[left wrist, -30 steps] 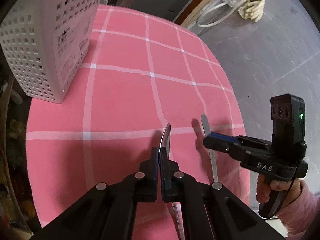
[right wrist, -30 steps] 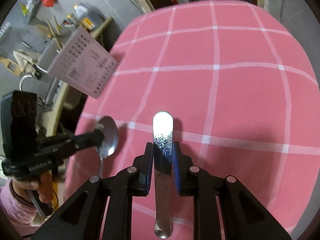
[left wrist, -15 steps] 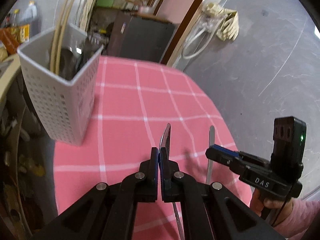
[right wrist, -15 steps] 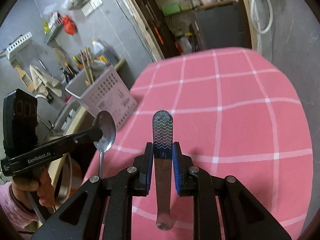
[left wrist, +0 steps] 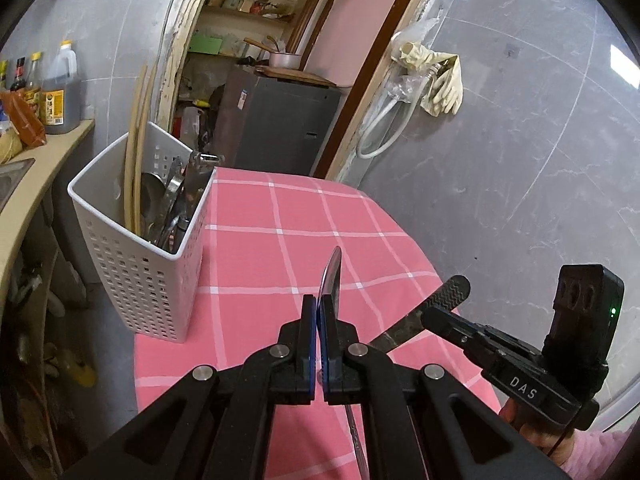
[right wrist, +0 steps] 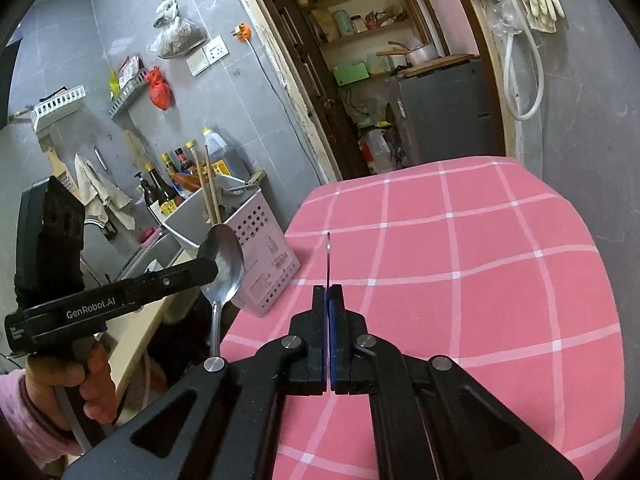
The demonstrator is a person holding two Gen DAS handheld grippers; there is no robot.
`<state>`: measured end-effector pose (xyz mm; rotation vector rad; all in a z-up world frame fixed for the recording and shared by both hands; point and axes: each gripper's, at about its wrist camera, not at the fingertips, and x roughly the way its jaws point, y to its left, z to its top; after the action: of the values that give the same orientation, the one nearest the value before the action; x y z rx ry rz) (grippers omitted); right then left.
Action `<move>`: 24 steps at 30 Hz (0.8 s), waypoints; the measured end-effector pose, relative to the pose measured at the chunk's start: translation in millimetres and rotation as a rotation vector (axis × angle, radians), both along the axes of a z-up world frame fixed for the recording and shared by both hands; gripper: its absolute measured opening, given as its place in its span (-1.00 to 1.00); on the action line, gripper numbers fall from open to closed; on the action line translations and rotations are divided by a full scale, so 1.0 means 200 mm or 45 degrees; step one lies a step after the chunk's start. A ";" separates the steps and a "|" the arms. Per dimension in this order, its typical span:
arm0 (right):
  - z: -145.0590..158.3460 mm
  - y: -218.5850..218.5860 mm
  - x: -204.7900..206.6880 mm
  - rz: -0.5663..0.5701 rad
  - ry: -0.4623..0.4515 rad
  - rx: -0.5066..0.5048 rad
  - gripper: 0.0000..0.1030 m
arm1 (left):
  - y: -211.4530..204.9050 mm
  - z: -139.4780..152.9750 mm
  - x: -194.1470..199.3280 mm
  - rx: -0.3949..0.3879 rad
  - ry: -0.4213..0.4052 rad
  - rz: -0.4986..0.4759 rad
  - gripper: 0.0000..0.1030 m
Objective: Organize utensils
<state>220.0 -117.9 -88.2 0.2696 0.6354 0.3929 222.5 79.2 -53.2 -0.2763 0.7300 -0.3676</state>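
A white perforated basket (left wrist: 140, 272) (right wrist: 260, 264) holding chopsticks and several metal utensils stands at the left edge of the pink checked table (left wrist: 280, 248) (right wrist: 480, 280). My left gripper (left wrist: 319, 308) (right wrist: 208, 268) is shut on a metal spoon (left wrist: 332, 276) (right wrist: 224, 256), bowl up and handle hanging down, raised above the table near the basket. My right gripper (right wrist: 329, 292) (left wrist: 436, 314) is closing tight on a flat metal utensil (right wrist: 328, 256) (left wrist: 448, 292) with a wave-patterned handle. The utensil shows edge-on between the jaws, lifted over the table to the right of the spoon.
A counter with a sink (right wrist: 156, 248) and bottles (left wrist: 60, 92) runs along the left, close to the basket. A grey wall with a hose and rubber gloves (left wrist: 440, 76) borders the table on the right. Behind the table a doorway holds a dark cabinet (left wrist: 280, 124).
Both grippers rose and tilted up, so the basket's inside and the room came into view. The flat utensil turned from face-on to edge-on as the right jaws narrowed on it.
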 end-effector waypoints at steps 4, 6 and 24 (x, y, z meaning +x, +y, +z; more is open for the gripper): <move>0.01 0.00 -0.03 -0.009 0.000 0.003 -0.98 | -0.01 0.00 -0.01 0.006 -0.003 -0.007 -0.96; 0.02 0.00 -0.04 -0.016 -0.010 -0.002 -0.98 | -0.01 0.01 -0.03 0.006 -0.013 -0.008 -0.96; 0.54 0.15 0.04 0.063 -0.286 0.005 -0.98 | 0.14 0.39 -0.03 0.087 -0.397 0.138 -0.96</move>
<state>228.4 -87.5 19.0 0.2097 0.4214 0.4648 215.8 107.2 24.7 -0.1872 0.4187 -0.2742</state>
